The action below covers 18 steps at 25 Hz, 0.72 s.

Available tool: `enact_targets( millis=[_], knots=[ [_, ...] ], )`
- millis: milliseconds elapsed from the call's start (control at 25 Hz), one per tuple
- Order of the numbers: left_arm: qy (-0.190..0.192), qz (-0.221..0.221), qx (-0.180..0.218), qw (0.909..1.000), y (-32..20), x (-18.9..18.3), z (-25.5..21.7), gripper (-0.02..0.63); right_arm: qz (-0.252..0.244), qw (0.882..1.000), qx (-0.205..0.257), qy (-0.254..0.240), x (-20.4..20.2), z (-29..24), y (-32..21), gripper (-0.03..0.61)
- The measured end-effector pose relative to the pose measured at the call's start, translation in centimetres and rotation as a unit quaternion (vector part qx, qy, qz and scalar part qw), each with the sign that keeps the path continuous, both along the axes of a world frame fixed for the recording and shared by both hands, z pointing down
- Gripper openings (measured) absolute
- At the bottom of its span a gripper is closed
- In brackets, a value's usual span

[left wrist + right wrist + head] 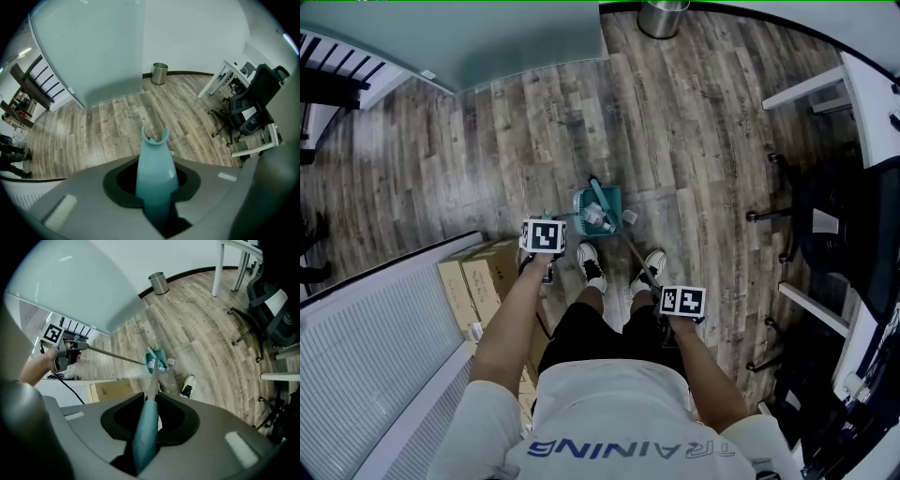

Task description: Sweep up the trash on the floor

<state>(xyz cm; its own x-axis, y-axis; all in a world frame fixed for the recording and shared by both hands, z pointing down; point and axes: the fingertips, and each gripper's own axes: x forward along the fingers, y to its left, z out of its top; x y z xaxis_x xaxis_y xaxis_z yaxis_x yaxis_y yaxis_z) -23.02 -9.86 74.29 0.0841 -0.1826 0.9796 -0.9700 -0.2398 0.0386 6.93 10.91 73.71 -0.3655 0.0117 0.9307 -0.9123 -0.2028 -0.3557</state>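
On the wood floor (694, 131), just ahead of the person's shoes (591, 262) and well short of the far edge, sits the teal dustpan (613, 196). Inside it lie several pale scraps of trash (595, 218), and the broom head (598, 195) rests slantwise across them. One more pale scrap (629, 217) lies on the floor just beside the pan's right wall.

The broom pole (152, 376) leans up and back from the pan to the right gripper (147, 425), whose fingers (93, 427) are clenched around the teal broom grip (143, 441). The dustpan pole (112, 355) slants up toward the floor's left edge to the left gripper (157, 190), whose fingers (93, 197) are clamped on the teal dustpan handle (156, 159).

At the far edge stands a metal bin (664, 17); its contents cannot be seen. Cardboard boxes (478, 277) line the left edge.
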Motion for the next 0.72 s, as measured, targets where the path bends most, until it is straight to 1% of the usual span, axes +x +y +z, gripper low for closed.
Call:
enact_targets(
  millis=[160, 280, 360, 560, 640, 720],
  knots=[
    [-0.006, -0.001, -0.010, 0.9999, 0.2, -0.5, -0.2, 0.087, 0.018, 1.000, 0.001, -0.006, 1.3, 0.0, 0.0, 0.110],
    [-0.004, 0.002, -0.013, 0.9999, 0.4, -0.9, -0.3, 0.087, 0.034, 0.999, 0.003, -0.003, 3.2, -0.7, 0.1, 0.110],
    [-0.005, 0.006, -0.013, 0.9999, 0.4, -1.2, -0.2, 0.087, 0.047, 0.999, 0.006, 0.011, 4.9, -1.2, 0.2, 0.110],
    [0.000, 0.011, -0.011, 0.9999, 0.4, -1.4, -0.1, 0.087, 0.077, 0.995, 0.006, 0.068, 9.4, -1.2, 0.3, 0.110],
    [0.001, 0.011, -0.009, 0.9999, 0.3, -1.3, -0.1, 0.087, 0.082, 0.993, 0.000, 0.085, 10.3, -0.7, 0.3, 0.110],
    [0.000, 0.015, -0.010, 0.9998, 0.2, -1.1, -0.2, 0.087, 0.076, 0.993, 0.000, 0.090, 10.0, -0.4, 0.2, 0.110]
  ],
)
